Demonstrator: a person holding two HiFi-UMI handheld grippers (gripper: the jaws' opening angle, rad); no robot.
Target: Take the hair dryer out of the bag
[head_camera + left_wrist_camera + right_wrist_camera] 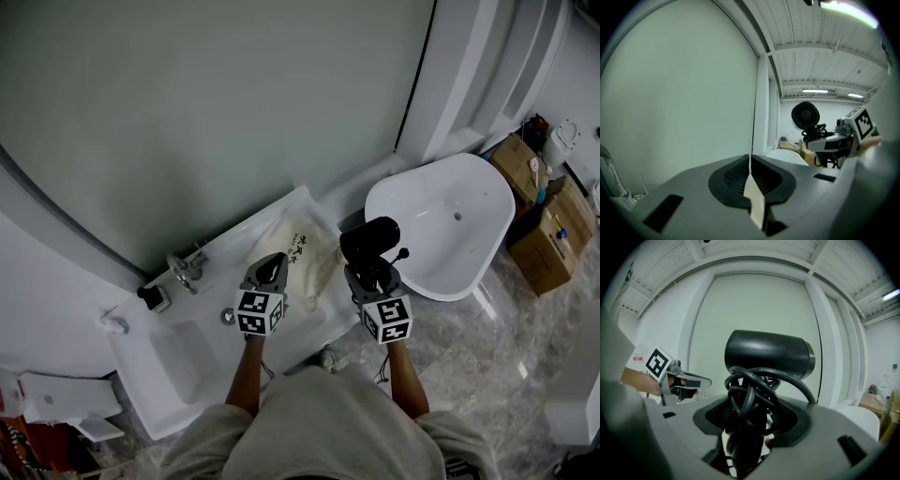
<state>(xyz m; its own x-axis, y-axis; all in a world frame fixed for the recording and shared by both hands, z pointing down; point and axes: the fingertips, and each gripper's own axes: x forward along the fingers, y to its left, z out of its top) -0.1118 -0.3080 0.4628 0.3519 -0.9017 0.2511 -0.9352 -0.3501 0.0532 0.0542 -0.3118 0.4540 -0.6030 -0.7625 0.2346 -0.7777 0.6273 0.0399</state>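
A black hair dryer [369, 238] stands upright in my right gripper [372, 274], above the counter's right end. In the right gripper view its barrel [768, 354] fills the middle. The coiled black cord [749, 398] and the handle sit between the jaws of my right gripper [750, 430], which are shut on the handle. A cream cloth bag [307, 251] lies flat on the white counter [323, 314] between both grippers. My left gripper [271, 267] is shut on an edge of the bag, seen as a thin cream strip [755, 202] pinched between its jaws. The left gripper view also shows the dryer [805, 115].
A chrome faucet [187, 268] and a sink basin [178, 361] sit at the counter's left, with a small dark object [154, 297] beside them. A white tub [441, 225] stands to the right, with cardboard boxes [544, 220] behind it. A large pale wall panel [216, 103] rises beyond the counter.
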